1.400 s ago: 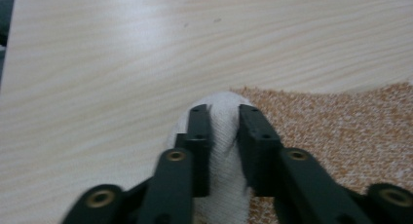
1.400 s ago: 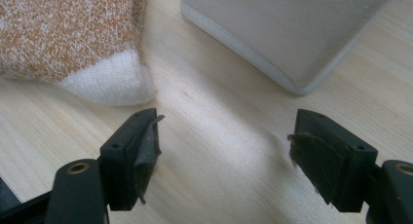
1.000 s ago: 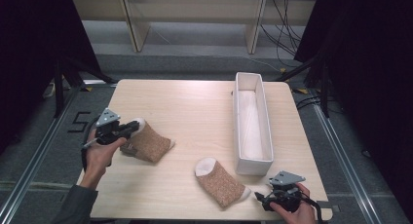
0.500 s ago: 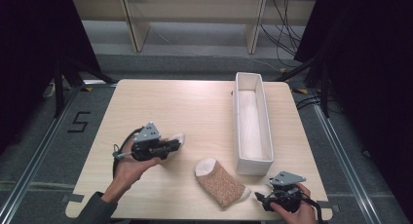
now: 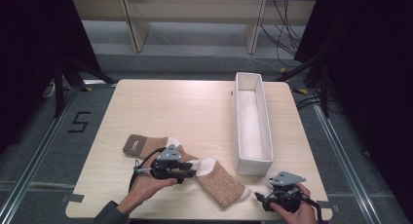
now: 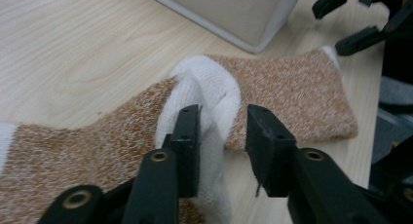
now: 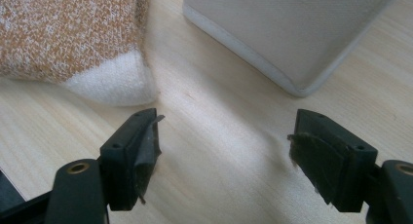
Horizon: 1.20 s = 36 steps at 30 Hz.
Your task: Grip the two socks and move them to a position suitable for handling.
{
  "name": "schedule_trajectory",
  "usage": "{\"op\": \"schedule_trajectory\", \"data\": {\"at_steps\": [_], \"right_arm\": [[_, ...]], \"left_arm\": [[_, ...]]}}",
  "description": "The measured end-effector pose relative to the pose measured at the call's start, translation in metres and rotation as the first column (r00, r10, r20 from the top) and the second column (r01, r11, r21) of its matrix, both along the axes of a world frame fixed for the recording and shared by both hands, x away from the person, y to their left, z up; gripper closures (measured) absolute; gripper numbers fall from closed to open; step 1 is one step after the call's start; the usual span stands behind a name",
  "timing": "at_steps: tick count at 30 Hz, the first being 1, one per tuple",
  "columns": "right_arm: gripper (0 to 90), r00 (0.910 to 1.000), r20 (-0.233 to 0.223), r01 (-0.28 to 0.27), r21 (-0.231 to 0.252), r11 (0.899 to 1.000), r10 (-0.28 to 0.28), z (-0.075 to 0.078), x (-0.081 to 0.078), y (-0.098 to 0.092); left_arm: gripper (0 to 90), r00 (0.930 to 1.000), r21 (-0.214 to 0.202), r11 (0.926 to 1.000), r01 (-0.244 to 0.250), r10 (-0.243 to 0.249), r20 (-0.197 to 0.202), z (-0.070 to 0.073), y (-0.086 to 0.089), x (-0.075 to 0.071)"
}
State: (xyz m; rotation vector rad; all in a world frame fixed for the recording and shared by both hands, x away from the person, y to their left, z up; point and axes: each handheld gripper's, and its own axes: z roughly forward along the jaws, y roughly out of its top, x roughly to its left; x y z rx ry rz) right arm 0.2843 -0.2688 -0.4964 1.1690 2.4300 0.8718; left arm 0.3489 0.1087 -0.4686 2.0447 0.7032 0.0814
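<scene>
**A:** So where are the socks sitting compared to the tongs?

**B:** Two brown-and-white socks on the table (image 5: 195, 107). The left sock (image 5: 146, 147) lies flat at the near left and runs under the left tongs (image 5: 191, 171). The right sock (image 5: 221, 181) slants from the middle toward the near right, and its white toe ends just beside the right tongs (image 5: 260, 200). The two socks overlap right where the left tongs sit.

**A:** And the tongs, open or clamped?

**B:** The left ones have just been opening. In the left gripper view there's a bunched white fold of sock (image 6: 209, 92) standing between the jaws. One jaw is up against it, the other is clear of it, so they're parted and not squeezing. The right tongs (image 7: 224, 151) are spread wide over bare wood, touching nothing, with the toe of the right sock (image 7: 114, 83) just ahead to one side and a corner of the white tray (image 7: 292, 34) ahead on the other.

**A:** Anything you can't make out?

**B:** Yeah: the left hand (image 5: 146, 185) and tongs cover the overlap from above, so I can't tell which sock that white fold belongs to. In the left gripper view, the left sock is cut off by the frame edge.
</scene>
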Motion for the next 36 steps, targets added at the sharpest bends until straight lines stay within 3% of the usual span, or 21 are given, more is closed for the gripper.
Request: {"op": "schedule_trajectory", "data": {"at_steps": [3,6,8,9,10,13,15,17,18,19,21,23,24,25,26,28,31,32,34,35,36], "right_arm": [[26.4,1.0000,0.005,-0.003,0.002,1.000,0.003,0.000,0.000,0.000],[26.4,0.9999,0.002,0.015,0.023,1.000,-0.015,0.002,-0.002,0.002],[26.4,0.9997,0.016,-0.017,0.018,1.000,0.017,0.005,-0.001,0.001],[26.5,1.0000,0.003,0.009,0.038,0.999,-0.009,0.007,-0.004,0.003],[26.9,0.9997,0.021,-0.010,0.033,0.999,0.009,0.009,-0.003,0.003],[28.8,0.9979,0.058,-0.031,0.056,0.998,0.028,0.021,-0.008,0.009],[30.8,0.9969,0.066,-0.047,0.066,0.997,0.042,0.032,-0.012,0.018],[34.6,0.9948,0.062,-0.085,0.075,0.994,0.081,0.040,-0.016,0.031],[35.5,0.9934,0.057,-0.104,0.080,0.991,0.099,0.042,-0.017,0.038],[37.4,0.9882,0.065,-0.143,0.070,0.987,0.138,0.045,-0.017,0.045],[38.5,0.9834,0.070,-0.172,0.076,0.982,0.167,0.048,-0.017,0.060],[38.9,0.9815,0.063,-0.186,0.089,0.978,0.181,0.051,-0.013,0.071],[39.0,0.9802,0.062,-0.193,0.094,0.977,0.188,0.052,-0.009,0.077],[39.5,0.9814,0.051,-0.190,0.109,0.976,0.185,0.054,-0.004,0.084],[40.0,0.9801,0.056,-0.196,0.111,0.974,0.190,0.057,0.002,0.092],[39.9,0.9798,0.044,-0.199,0.123,0.972,0.195,0.062,0.012,0.105],[39.2,0.9814,0.042,-0.191,0.138,0.972,0.187,0.066,0.027,0.120],[39.2,0.9784,0.058,-0.204,0.129,0.970,0.198,0.067,0.034,0.125],[39.2,0.9825,0.030,-0.186,0.135,0.973,0.184,0.067,0.042,0.137],[39.4,0.9804,0.045,-0.196,0.130,0.972,0.192,0.064,0.048,0.143],[40.4,0.9791,0.023,-0.203,0.122,0.971,0.202,0.063,0.053,0.149]], "left_arm": [[55.5,0.9998,-0.037,0.9993,-0.007,0.007,0.016,0.014,0.011,0.001],[52.7,0.9973,-0.083,0.9941,-0.069,0.071,0.019,0.025,0.034,0.008],[54.0,0.9894,-0.079,0.9868,-0.141,0.144,0.022,0.028,0.055,0.015],[53.8,0.9848,-0.066,0.9832,-0.170,0.172,0.026,0.027,0.065,0.019],[53.8,0.9768,-0.034,0.9770,-0.211,0.212,0.031,0.025,0.080,0.024],[56.5,0.9499,0.051,0.9499,-0.309,0.305,0.068,0.019,0.112,0.033],[57.0,0.9231,0.059,0.9217,-0.383,0.380,0.056,0.012,0.133,0.038],[56.9,0.9002,0.106,0.8940,-0.435,0.431,0.059,0.005,0.151,0.044],[56.6,0.9002,0.106,0.8940,-0.435,0.431,0.059,0.005,0.151,0.044],[56.2,0.8750,0.124,0.8661,-0.484,0.481,0.058,-0.002,0.162,0.049],[55.2,0.8632,0.168,0.8473,-0.504,0.501,0.063,-0.007,0.170,0.053],[52.0,0.8481,0.169,0.8321,-0.528,0.527,0.058,-0.011,0.173,0.058],[52.5,0.8489,0.181,0.8314,-0.525,0.527,0.045,-0.013,0.175,0.061],[52.8,0.8419,0.169,0.8268,-0.536,0.538,0.038,-0.016,0.175,0.064],[53.5,0.8450,0.178,0.8294,-0.529,0.534,0.024,-0.017,0.176,0.067],[53.0,0.8410,0.187,0.8257,-0.532,0.541,0.005,-0.020,0.177,0.071],[50.3,0.8283,0.198,0.8124,-0.548,0.560,-0.005,-0.024,0.181,0.075],[48.7,0.8261,0.199,0.8119,-0.549,0.563,-0.020,-0.025,0.183,0.076],[45.8,0.8201,0.200,0.8078,-0.555,0.571,-0.033,-0.026,0.184,0.076],[45.8,0.8278,0.206,0.8149,-0.542,0.560,-0.037,-0.026,0.185,0.077],[45.8,0.8348,0.214,0.8223,-0.527,0.548,-0.050,-0.028,0.184,0.077]]}}
